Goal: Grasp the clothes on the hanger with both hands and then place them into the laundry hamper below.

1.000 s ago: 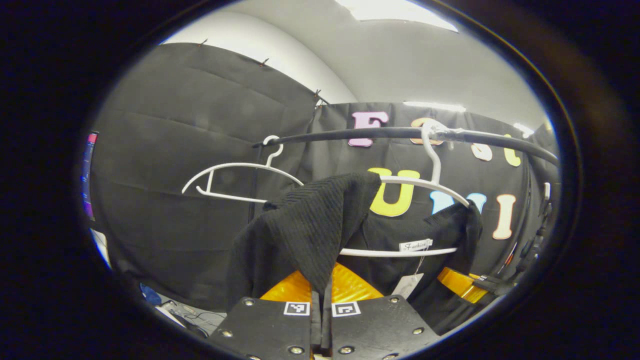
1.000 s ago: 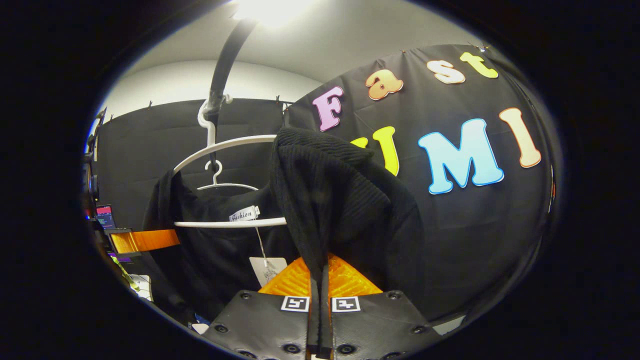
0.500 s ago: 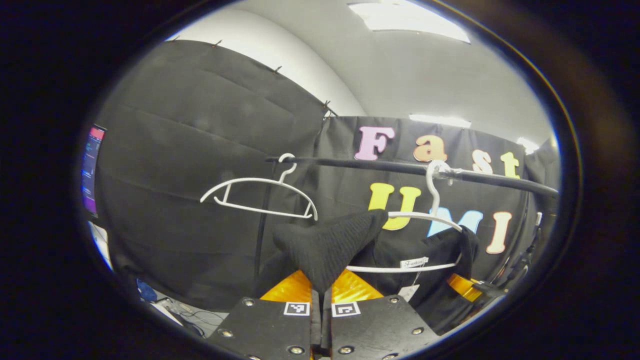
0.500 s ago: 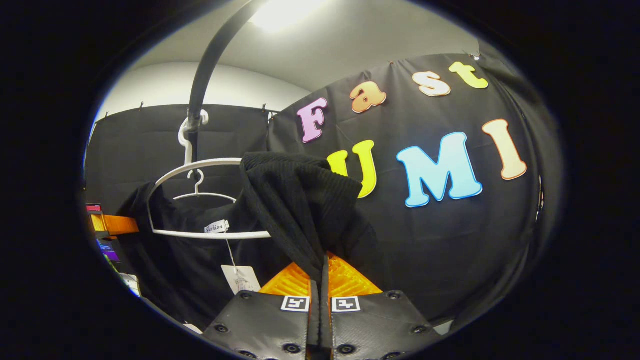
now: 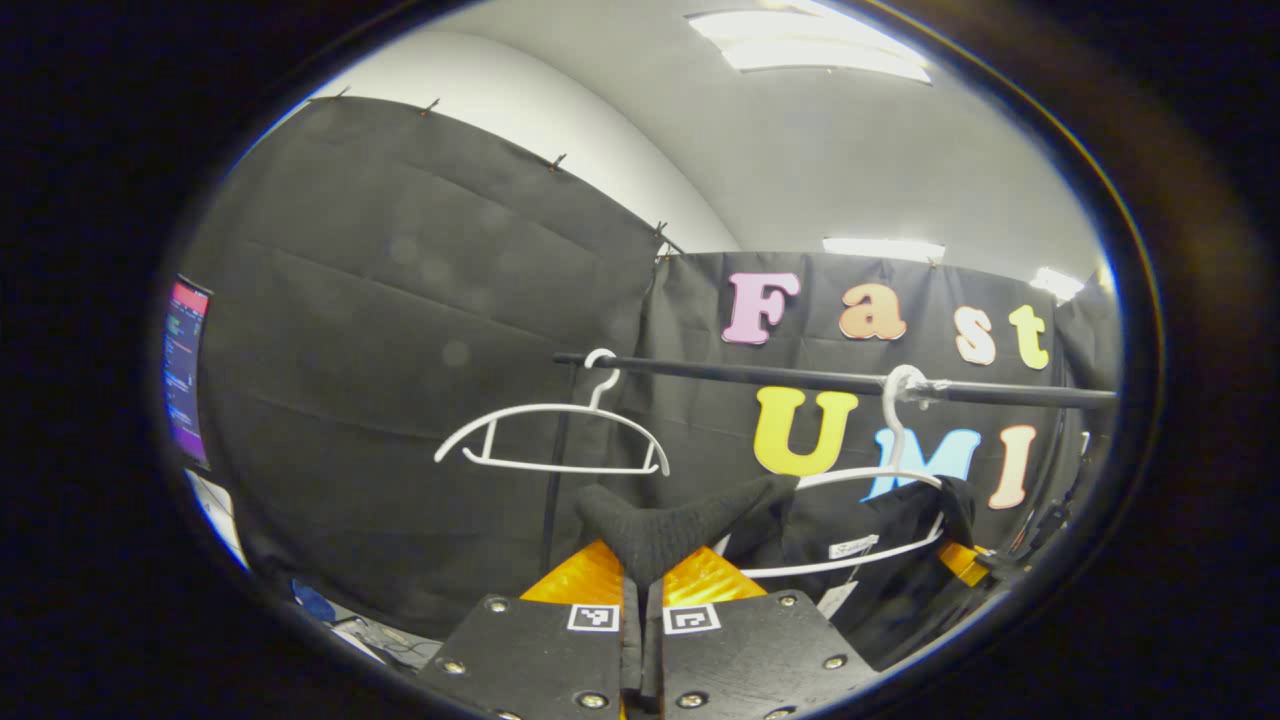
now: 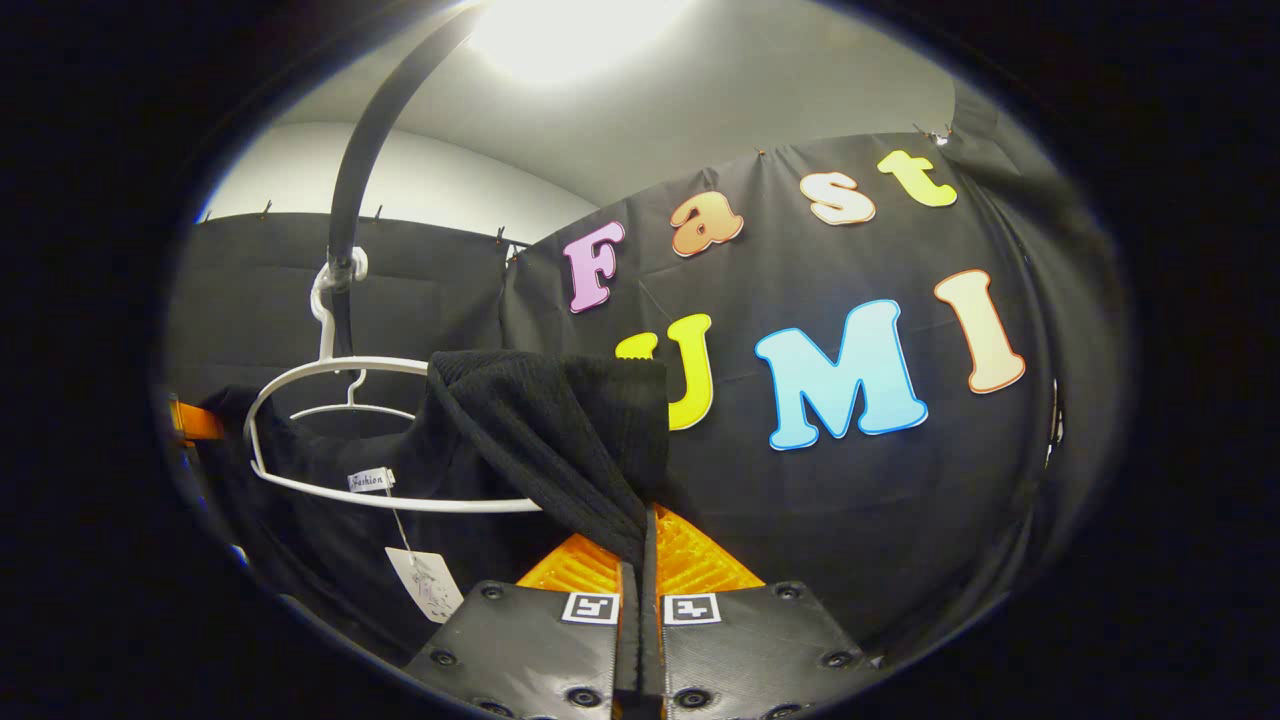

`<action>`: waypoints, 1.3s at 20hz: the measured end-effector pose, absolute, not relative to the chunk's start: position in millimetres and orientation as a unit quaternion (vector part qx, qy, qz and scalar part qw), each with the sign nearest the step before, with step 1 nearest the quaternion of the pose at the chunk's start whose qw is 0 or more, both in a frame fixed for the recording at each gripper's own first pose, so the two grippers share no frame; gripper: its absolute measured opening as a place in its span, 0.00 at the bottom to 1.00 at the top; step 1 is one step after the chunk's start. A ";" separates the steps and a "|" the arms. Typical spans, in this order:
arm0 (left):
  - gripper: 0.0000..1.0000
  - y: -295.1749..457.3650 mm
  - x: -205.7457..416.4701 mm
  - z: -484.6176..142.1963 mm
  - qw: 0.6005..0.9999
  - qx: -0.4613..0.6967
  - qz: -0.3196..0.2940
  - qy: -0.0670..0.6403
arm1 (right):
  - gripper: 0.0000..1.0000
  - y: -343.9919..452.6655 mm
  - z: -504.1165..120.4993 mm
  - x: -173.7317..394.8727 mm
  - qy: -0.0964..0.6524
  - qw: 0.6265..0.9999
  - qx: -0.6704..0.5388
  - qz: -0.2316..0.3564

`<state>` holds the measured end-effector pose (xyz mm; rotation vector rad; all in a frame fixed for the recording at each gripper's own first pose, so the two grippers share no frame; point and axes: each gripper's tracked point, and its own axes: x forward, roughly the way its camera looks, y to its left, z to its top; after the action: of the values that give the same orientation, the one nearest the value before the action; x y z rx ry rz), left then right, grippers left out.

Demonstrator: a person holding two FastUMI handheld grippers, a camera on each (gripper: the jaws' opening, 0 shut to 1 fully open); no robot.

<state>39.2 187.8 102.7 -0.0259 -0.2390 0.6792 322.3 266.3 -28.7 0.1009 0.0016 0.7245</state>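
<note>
Both grippers (image 5: 640, 585) (image 6: 640, 560) level, pinching black garment (image 6: 545, 420).

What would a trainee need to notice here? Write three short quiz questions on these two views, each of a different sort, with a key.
1. True or false: the left gripper is shut on the black garment.
2. How many white hangers hang on the rail in the left gripper view?
A. one
B. two
C. three
3. Fill in: in the right gripper view, the tagged part of the garment still hangs around the white ____.

Key
1. True: both fingers pinch a fold of it.
2. B: the bare hanger and the one still carrying cloth.
3. hanger. The right gripper pinches the garment too.
</note>
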 end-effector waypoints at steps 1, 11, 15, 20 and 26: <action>0.02 193.1 36.6 103.3 0.936 -0.015 0.331 -0.115 | 0.02 265.8 -26.7 323.0 -0.004 0.935 0.049 0.351; 0.01 250.8 14.4 122.3 0.932 -0.018 0.346 -0.110 | 0.02 264.6 -13.3 358.1 -0.037 0.947 0.043 0.316; 0.02 256.0 26.7 119.4 0.937 -0.003 0.334 -0.100 | 0.02 269.0 -27.6 369.3 -0.022 0.948 0.041 0.316; 0.02 263.0 34.1 90.0 0.941 -0.033 0.327 -0.080 | 0.02 268.1 -58.1 375.6 0.011 0.950 0.033 0.312; 0.01 272.2 27.8 49.9 0.938 -0.061 0.339 -0.043 | 0.02 265.6 -83.5 363.8 0.041 0.949 0.014 0.311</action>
<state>27.8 272.2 49.9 -0.1241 -0.0878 0.6934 363.8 265.6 -83.5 0.0289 0.0841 0.6322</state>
